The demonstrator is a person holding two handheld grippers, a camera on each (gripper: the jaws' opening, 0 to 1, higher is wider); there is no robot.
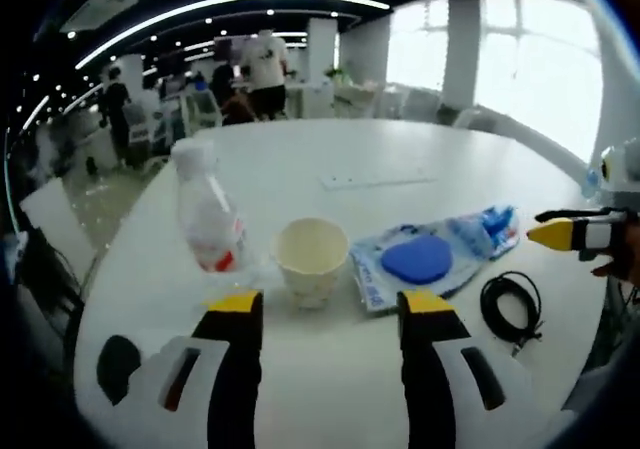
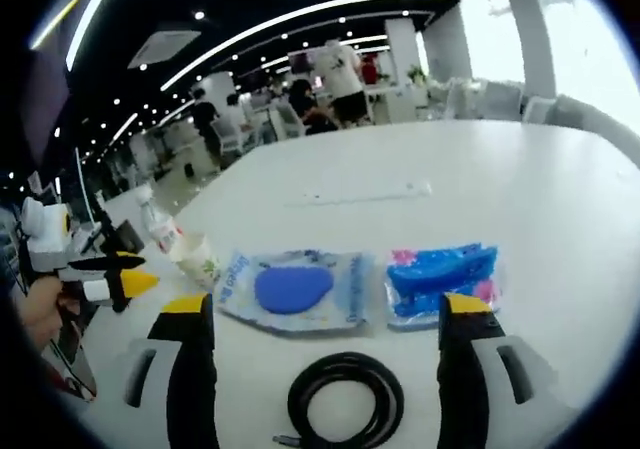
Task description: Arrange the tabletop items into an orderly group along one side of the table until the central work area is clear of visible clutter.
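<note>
table (image 1: 420, 149): smooth white, slight sheen
bottle (image 1: 208, 219): clear plastic
cup (image 1: 312, 259): matt paper
packets (image 2: 295, 289): glossy plastic wrap
cable (image 2: 345, 399): black rubbery coil

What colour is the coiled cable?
Black. The cable shows best in the right gripper view.

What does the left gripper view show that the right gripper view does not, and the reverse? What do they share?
The left gripper view adds the right tongs seen from outside, entering from the right, and a look into the open mouth of the cream paper cup.

The right gripper view adds the left tongs seen from outside, held by a hand, and the pink print on the bright blue packet.

Both share the clear plastic bottle with a red label, the cup, the flat pack holding a blue oval pad, the blue packet, the coiled black cable and the white table.
</note>
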